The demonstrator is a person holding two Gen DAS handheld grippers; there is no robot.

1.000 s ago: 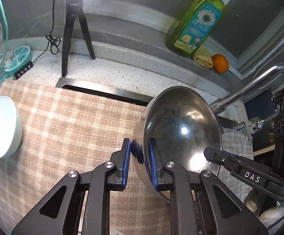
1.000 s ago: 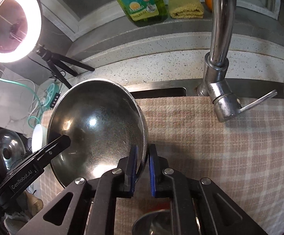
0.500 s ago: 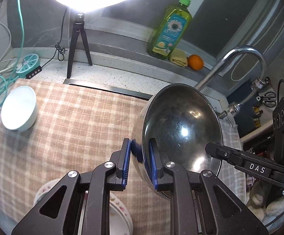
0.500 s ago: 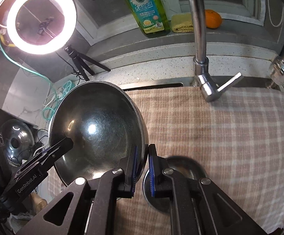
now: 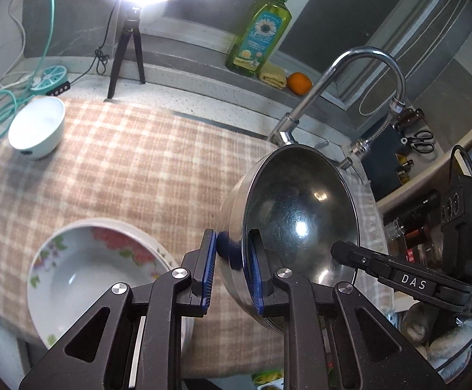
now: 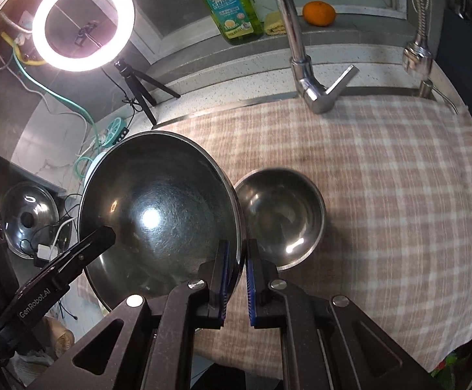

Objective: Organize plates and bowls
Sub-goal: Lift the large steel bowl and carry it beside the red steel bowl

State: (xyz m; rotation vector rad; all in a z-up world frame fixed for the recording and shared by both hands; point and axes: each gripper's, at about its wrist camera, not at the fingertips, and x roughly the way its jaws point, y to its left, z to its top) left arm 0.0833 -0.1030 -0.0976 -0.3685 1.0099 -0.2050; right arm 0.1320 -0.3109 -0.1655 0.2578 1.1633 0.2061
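A checked cloth (image 6: 382,169) covers the counter; above it the left gripper (image 5: 229,269) and right gripper (image 6: 236,269) each clamp opposite rims of a large steel bowl (image 6: 161,214), beside a small steel bowl (image 6: 281,214)

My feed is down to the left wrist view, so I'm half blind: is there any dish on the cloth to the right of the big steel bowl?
Observer: Yes, a small steel bowl sits upright on the checked cloth, just right of the large steel bowl.
Operator: Anything inside it?
Observer: It looks empty.
Operator: Is the right gripper gripping the rim?
Observer: Yes, the right gripper pinches the large bowl's right rim.
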